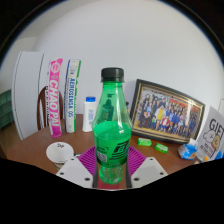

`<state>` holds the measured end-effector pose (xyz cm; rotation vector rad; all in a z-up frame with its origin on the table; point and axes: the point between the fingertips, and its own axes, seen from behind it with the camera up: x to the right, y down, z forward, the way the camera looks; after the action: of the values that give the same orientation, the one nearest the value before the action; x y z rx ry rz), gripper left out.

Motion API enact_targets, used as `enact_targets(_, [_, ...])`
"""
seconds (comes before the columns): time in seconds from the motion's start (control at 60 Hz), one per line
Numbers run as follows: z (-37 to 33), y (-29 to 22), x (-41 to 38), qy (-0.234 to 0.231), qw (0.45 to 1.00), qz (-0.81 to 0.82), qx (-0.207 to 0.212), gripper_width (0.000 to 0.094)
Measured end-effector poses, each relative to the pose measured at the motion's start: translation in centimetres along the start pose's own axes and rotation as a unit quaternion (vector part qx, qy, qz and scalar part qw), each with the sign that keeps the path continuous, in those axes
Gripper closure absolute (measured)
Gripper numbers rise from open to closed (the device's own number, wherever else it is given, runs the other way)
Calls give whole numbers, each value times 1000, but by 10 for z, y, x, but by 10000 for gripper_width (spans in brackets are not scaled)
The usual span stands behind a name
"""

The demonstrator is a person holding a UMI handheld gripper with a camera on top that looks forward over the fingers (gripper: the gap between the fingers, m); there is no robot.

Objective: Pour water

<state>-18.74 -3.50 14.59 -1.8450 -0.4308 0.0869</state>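
A green plastic bottle (pixel 111 120) with a black cap and a white-lettered label stands upright between my fingers, its clear lower part down in the gap. My gripper (pixel 111 168) is shut on the bottle, with the magenta pads (pixel 88 158) pressing its sides low down. The bottle's base is hidden between the fingers, so I cannot tell if it rests on the brown table (pixel 35 150). A round white dish (pixel 60 152) lies on the table, left of the fingers.
Beyond the bottle stand two tall printed boxes (pixel 62 95) and a small white bottle (pixel 90 112) on the left. A framed group photo (pixel 168 110) leans at the right. Small green pieces (pixel 150 144) and a gift card (pixel 212 135) lie to the right.
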Motion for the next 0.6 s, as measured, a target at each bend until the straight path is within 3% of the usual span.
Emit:
enact_targets(0.317, [26, 69, -7, -21, 998, 59, -16, 550])
enact_targets(0.35, [27, 65, -8, -22, 998, 62, 3, 558])
enact_targets(0.45, [26, 66, -4, -17, 997, 76, 1, 552])
enact_targets(0.6, [25, 67, -5, -14, 997, 77, -10, 430])
